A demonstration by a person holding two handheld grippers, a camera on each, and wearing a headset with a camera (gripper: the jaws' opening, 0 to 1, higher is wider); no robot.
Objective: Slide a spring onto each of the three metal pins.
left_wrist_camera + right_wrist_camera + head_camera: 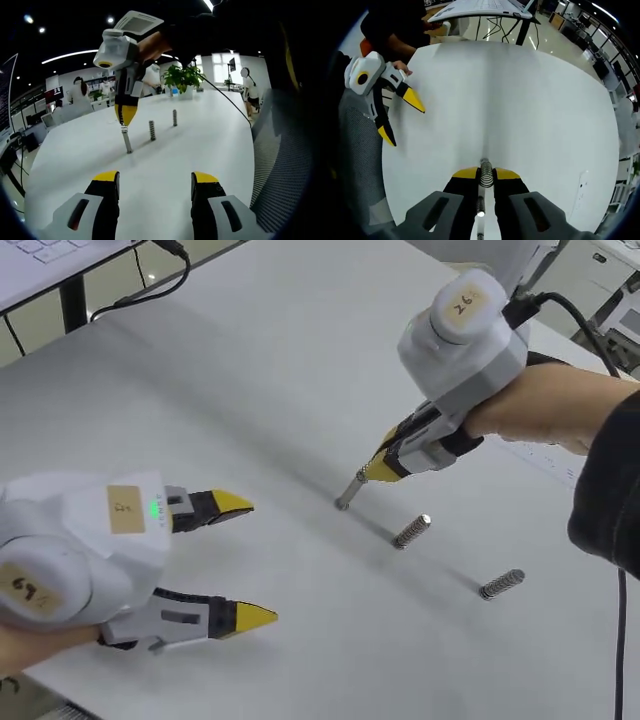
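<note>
My right gripper [378,472] is shut on a small spring [486,175] at the top of a bare metal pin [350,492], which leans on the white table [250,390]. From the left gripper view, this right gripper [125,114] comes down onto that pin [127,142]. Two more pins stand to its right, each with a spring on it: one near [411,531] and one farther right [501,584]; both also appear in the left gripper view [152,130] [174,117]. My left gripper [245,560] hovers open and empty at the lower left [155,177] [402,120].
A keyboard [40,255] and a black cable [150,290] lie at the table's far left corner. A white power strip [545,455] sits behind the right hand. People and a potted plant [185,77] are beyond the table.
</note>
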